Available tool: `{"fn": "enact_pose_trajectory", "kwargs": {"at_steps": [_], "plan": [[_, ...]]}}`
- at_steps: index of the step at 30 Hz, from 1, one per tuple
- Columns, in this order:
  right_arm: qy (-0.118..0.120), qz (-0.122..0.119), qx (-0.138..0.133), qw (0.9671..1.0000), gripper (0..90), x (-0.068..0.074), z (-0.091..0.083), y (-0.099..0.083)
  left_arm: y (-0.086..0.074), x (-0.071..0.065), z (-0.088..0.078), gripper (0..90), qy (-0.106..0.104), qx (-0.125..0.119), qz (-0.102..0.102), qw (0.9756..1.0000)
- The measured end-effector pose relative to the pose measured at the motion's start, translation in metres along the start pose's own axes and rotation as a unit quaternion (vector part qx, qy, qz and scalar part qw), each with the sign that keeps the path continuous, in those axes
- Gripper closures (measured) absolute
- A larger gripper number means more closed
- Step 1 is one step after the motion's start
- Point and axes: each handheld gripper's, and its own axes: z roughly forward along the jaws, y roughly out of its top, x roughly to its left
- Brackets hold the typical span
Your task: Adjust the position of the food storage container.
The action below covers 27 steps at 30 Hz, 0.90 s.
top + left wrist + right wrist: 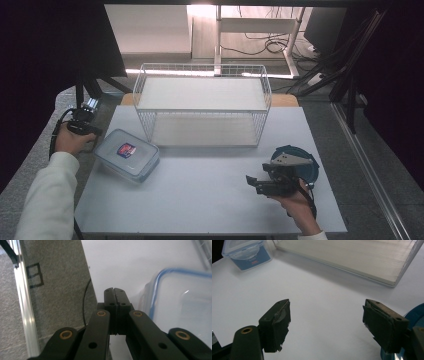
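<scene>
A: Your left gripper [115, 293] has its jaws pressed flat together with nothing between them, just beside the clear lidded container [127, 154] at the left edge of the surface [200, 200]. Probably set to nudge the box, not grasp it.

B: Container's lie?

A: Flat, lid up, near the left edge, in front of the wire basket [202, 105]. Its long axis runs diagonally, from the far left toward the near middle of the surface; the label [126, 149] faces upward.

B: And your right gripper [327, 325]?

A: Jaws wide, empty, hovering over bare surface near the right edge, just beside the blue round lid [310, 167]. You seem to hold it in reserve.
</scene>
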Motion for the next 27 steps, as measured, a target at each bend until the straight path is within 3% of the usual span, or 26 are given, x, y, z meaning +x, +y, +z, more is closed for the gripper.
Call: {"fn": "enact_pose_trajectory", "kwargs": {"at_steps": [6, 8, 10, 16, 21, 27], "plan": [[-0.006, 0.005, 0.001, 1.0, 22.3, -0.002, -0.001, -0.001, 0.001, -0.006, 0.007, 90.0, -0.002, 0.01, 0.021, 0.9997], [0.0, 0.007, 0.0, 1.0, 22.2, -0.001, -0.001, 0.0, 0.002, -0.01, 0.011, 90.0, -0.009, 0.015, 0.039, 0.9991], [0.003, 0.009, 0.0, 1.0, 22.2, -0.001, -0.001, 0.0, 0.004, -0.013, 0.013, 90.0, 0.0, 0.02, 0.049, 0.9986], [0.003, 0.013, -0.002, 0.9999, 22.3, -0.002, -0.003, 0.0, 0.004, -0.012, 0.013, 90.0, -0.011, 0.02, 0.047, 0.9987], [0.001, 0.014, -0.001, 0.9999, 22.3, -0.002, -0.003, 0.001, 0.004, -0.024, 0.011, 90.0, -0.032, 0.032, 0.072, 0.9964], [0.0, 0.015, 0.002, 0.9999, 22.4, 0.0, -0.003, 0.002, -0.006, -0.045, 0.006, 90.0, -0.062, 0.032, 0.086, 0.9938]]}}
